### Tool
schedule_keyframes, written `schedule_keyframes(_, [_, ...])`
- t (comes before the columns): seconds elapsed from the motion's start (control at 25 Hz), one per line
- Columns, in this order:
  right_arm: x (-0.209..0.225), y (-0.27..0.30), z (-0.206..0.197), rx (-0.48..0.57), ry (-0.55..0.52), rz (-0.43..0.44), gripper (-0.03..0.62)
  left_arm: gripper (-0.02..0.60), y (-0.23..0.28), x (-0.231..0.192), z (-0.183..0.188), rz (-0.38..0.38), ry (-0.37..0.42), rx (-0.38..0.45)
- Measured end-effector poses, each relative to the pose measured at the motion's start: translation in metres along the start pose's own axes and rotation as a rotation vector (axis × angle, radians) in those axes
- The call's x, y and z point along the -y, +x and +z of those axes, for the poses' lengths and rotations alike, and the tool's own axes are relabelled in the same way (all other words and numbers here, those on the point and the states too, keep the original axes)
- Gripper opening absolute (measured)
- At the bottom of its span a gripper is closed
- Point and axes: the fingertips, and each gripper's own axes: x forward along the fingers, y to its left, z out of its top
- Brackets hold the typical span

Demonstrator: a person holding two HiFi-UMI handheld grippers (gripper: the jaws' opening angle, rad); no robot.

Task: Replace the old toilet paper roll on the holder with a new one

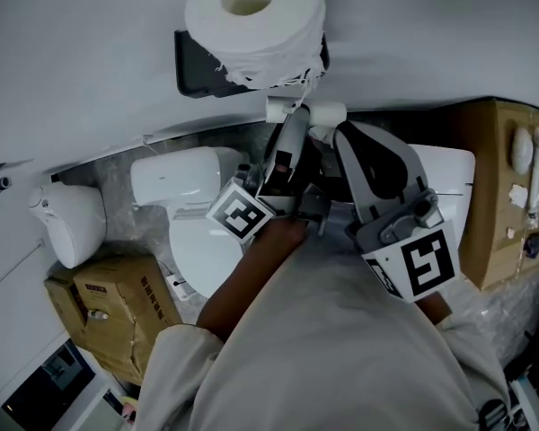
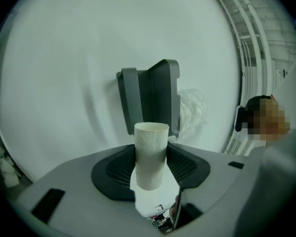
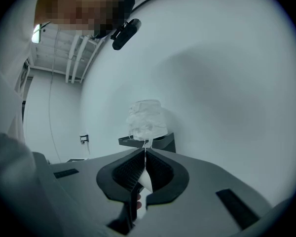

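Note:
A full white toilet paper roll (image 1: 251,21) rests on top of the black wall holder (image 1: 198,65), with a torn tail hanging off its front. In the left gripper view the holder (image 2: 150,100) shows grey on the white wall. My left gripper (image 1: 292,119) is just below the holder, shut on an empty cardboard tube (image 2: 150,154) that stands upright between its jaws (image 2: 150,167). Beside it, my right gripper (image 1: 337,133) is shut on a thin strip of paper (image 3: 144,177) that leads up to the roll (image 3: 147,118).
A white toilet (image 1: 193,214) stands below the holder. A white bin (image 1: 67,223) and a cardboard box (image 1: 117,312) are at the left. A taller cardboard box (image 1: 503,196) stands at the right. The person's sleeve fills the lower middle of the head view.

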Motion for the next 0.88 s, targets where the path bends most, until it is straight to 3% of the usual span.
schedule_keyframes(0.28, [0.003, 0.008, -0.007, -0.002, 0.010, 0.089, 0.018, 0.204, -0.006, 0.003, 0.012, 0.056, 0.087, 0.065])
schedule_keyframes(0.4, [0.000, 0.010, -0.009, -0.001, 0.012, 0.117, 0.018, 0.204, -0.030, -0.017, 0.027, 0.130, 0.182, 0.092])
schedule_keyframes(0.48, [-0.012, 0.016, -0.006, 0.001, 0.009, 0.135, 0.018, 0.204, -0.039, -0.008, 0.047, 0.168, 0.253, 0.112])
schedule_keyframes(0.68, [-0.040, 0.032, 0.004, 0.009, -0.003, 0.168, 0.018, 0.204, -0.066, 0.010, 0.089, 0.196, 0.347, 0.148])
schedule_keyframes(0.88, [-0.042, 0.034, 0.008, 0.010, -0.013, 0.172, 0.018, 0.204, -0.066, 0.031, 0.097, 0.233, 0.498, 0.111])
